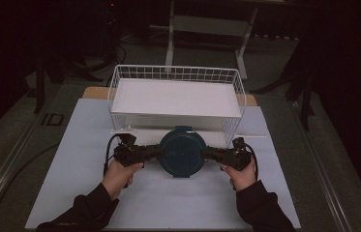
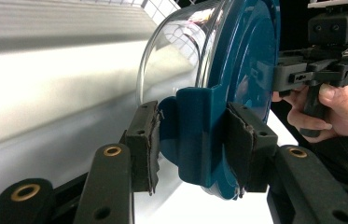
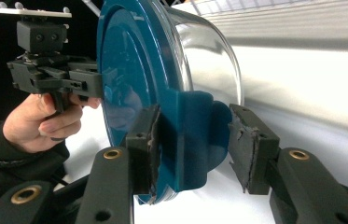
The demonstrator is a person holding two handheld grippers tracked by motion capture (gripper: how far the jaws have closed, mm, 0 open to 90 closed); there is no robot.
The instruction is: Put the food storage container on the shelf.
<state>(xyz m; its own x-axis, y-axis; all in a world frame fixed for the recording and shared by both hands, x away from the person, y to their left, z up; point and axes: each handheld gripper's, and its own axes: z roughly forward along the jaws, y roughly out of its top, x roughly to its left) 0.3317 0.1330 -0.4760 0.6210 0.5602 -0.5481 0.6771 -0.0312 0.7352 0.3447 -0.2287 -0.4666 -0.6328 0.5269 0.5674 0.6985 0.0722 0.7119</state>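
A round glass container with a teal lid (image 1: 183,152) is just in front of the wire basket (image 1: 120,79). My left gripper (image 1: 157,152) is at its left side and my right gripper (image 1: 206,153) at its right. In the left gripper view the left gripper (image 2: 195,144) is shut on a teal latch tab (image 2: 199,126) of the lid (image 2: 248,65), with the clear bowl (image 2: 176,51) beyond. My right gripper (image 3: 192,149) closes on the opposite tab (image 3: 195,126) of the lid (image 3: 129,60); its outer pad (image 3: 251,144) just meets the tab.
The white wire basket holds a white board (image 1: 175,99) and stands at the back of a white mat (image 1: 91,193). A white metal frame (image 1: 207,24) stands on the dark floor beyond. The person's hands (image 1: 117,174) come in from the near edge.
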